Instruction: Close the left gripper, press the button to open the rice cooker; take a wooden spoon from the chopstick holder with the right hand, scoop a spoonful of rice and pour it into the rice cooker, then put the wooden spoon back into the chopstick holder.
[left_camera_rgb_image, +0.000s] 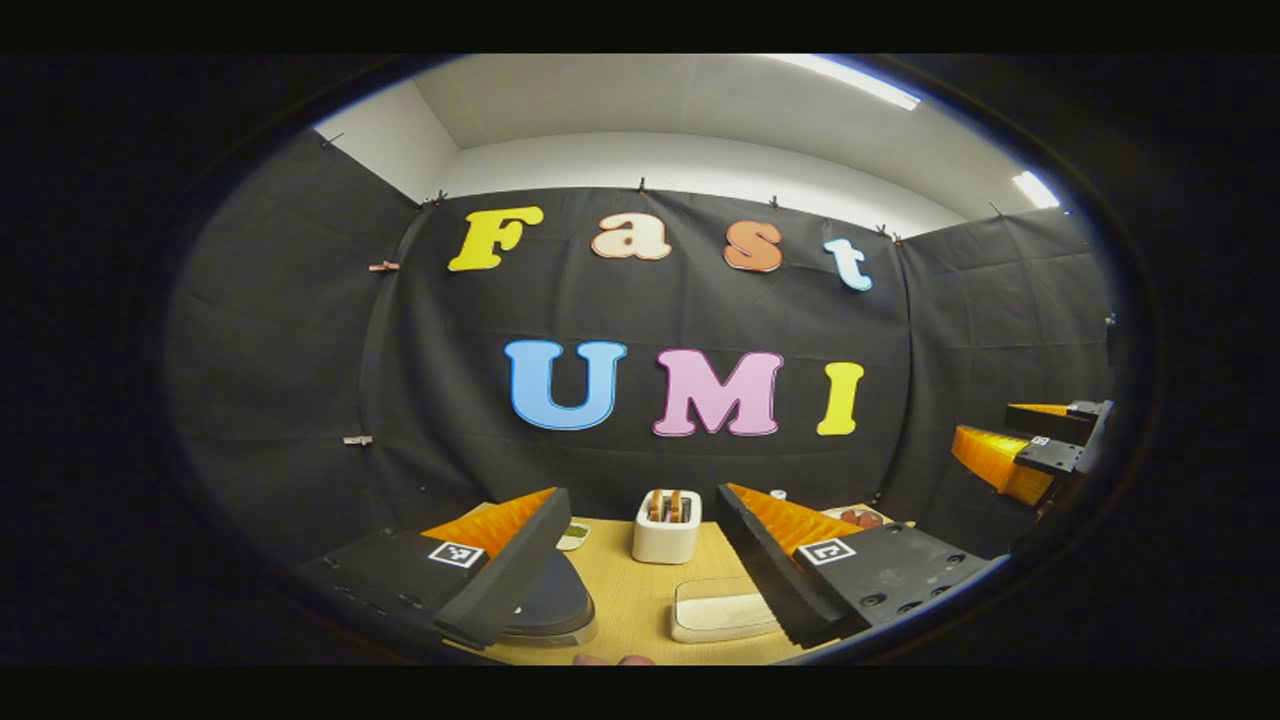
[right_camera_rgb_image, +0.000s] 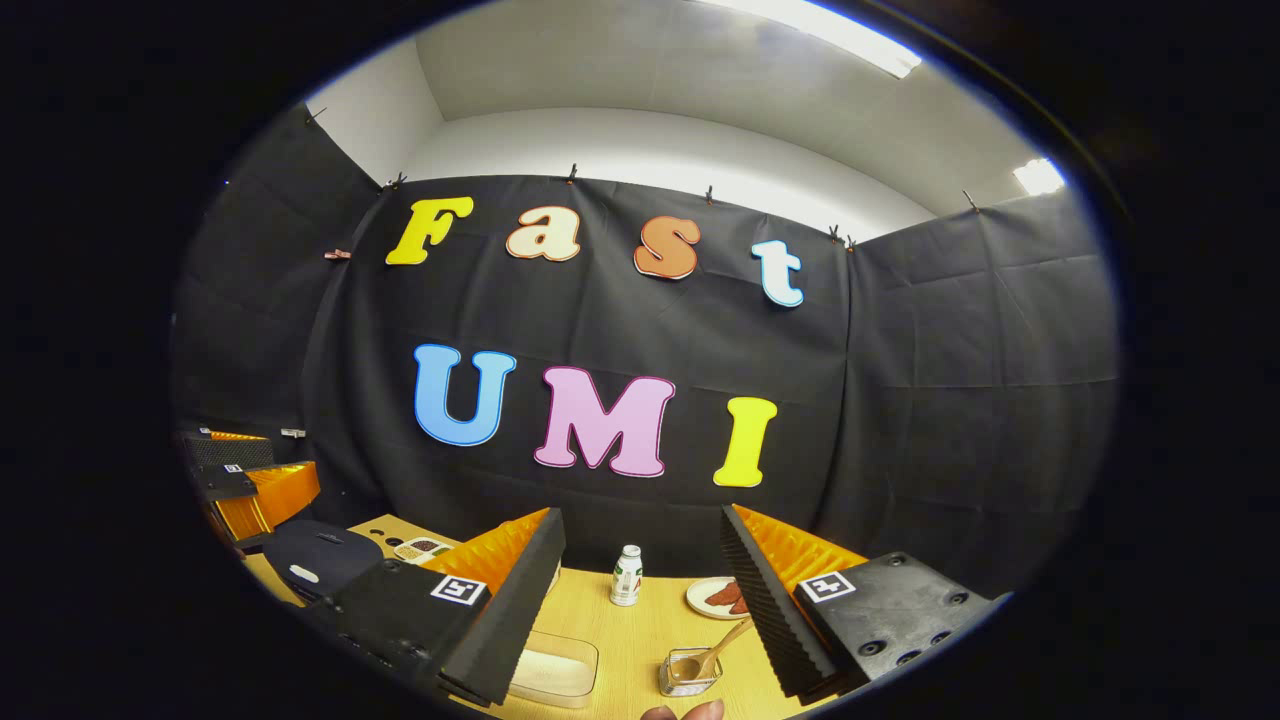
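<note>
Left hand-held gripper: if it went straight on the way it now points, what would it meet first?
Probably the white toaster, which sits centred between the open fingers of the left hand-held gripper toward the table's far edge. The white tray lies nearer but lower, likely beneath its line. Depth is unclear.

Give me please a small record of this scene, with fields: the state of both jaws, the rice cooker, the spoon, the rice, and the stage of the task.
left gripper: jaws open, holding nothing, above the table
right gripper: jaws open, holding nothing
rice cooker: dark lid closed, under the left finger in the left gripper view
wooden spoon: leaning in the chopstick holder
rice: in a clear container on the table
other things: toaster, small bottle, plate of food
stage: button not yet pressed, spoon not yet taken
</note>
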